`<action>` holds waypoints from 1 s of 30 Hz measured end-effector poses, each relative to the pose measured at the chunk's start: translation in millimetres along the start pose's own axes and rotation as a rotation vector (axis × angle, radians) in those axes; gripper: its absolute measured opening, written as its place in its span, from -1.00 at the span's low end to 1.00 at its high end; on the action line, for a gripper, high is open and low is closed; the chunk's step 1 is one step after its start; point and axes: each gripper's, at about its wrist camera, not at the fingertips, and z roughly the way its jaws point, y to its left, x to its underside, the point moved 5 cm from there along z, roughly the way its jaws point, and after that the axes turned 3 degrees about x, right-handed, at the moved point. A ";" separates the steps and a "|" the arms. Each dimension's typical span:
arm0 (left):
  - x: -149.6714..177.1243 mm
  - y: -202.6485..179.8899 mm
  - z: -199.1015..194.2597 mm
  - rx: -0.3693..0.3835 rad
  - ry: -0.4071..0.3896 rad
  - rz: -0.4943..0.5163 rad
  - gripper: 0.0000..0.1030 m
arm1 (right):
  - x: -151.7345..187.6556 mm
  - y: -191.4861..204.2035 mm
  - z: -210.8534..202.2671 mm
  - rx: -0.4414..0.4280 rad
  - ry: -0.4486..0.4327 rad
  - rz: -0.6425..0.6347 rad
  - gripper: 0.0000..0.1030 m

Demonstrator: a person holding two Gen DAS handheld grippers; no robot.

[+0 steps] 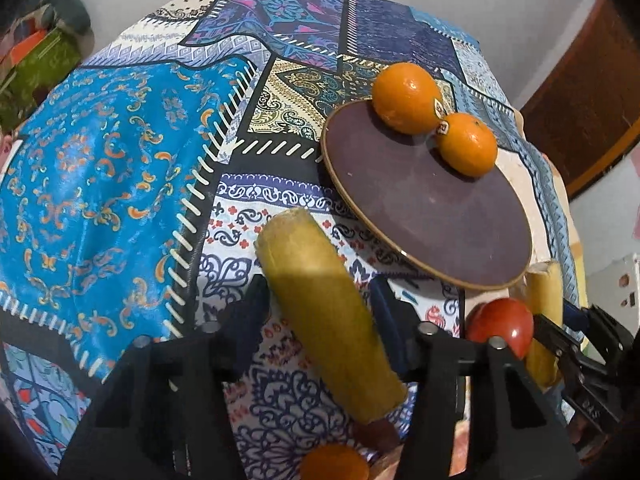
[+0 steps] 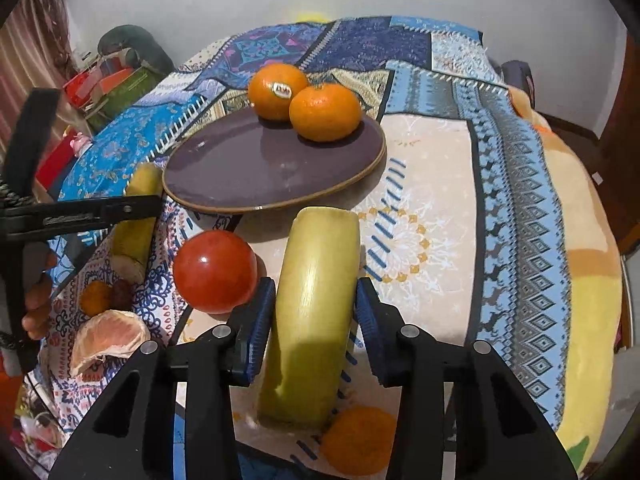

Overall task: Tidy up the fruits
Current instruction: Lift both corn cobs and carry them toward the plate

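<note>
- The left gripper (image 1: 316, 320) is clenched on a yellow-green stick (image 1: 320, 312), in the lower middle of the left view.
- The right gripper (image 2: 314, 320) stands around a second stick (image 2: 316, 308); whether its pads press it, I cannot tell.
- The plate (image 2: 240, 168) holds two oranges (image 2: 304, 100) at its far edge.
- Risk: the plate seems tilted on the soft cloth (image 2: 420, 160), so the oranges may roll off.
- The tomato (image 2: 216, 272) just beside the right gripper may get pushed.

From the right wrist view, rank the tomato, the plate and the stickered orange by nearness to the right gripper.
1. Tomato, just left of the right gripper.
2. Plate, ahead, beyond the tomato.
3. Stickered orange, on the plate's far edge.
</note>
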 end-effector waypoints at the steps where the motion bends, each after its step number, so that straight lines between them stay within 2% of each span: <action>1: -0.6 -0.4 0.2 0.000 -0.004 -0.003 -0.04 | -1.3 0.1 -2.0 0.005 -0.008 -0.003 -0.28; 7: 2.0 -4.5 -11.2 0.016 -0.026 0.019 -0.16 | -9.8 -0.8 -15.9 0.027 -0.053 -0.019 -0.30; 15: 5.0 -25.9 -58.2 0.028 -0.108 0.102 -0.30 | -22.3 -5.2 -41.0 0.041 -0.111 -0.002 -0.32; 24: 0.0 -59.2 -100.9 0.042 -0.208 0.181 -0.30 | -41.1 -2.5 -69.4 0.054 -0.183 -0.017 -0.33; 30: -10.0 -72.8 -111.3 0.055 -0.243 0.201 -0.30 | -56.7 -1.0 -75.6 0.059 -0.219 -0.033 -0.33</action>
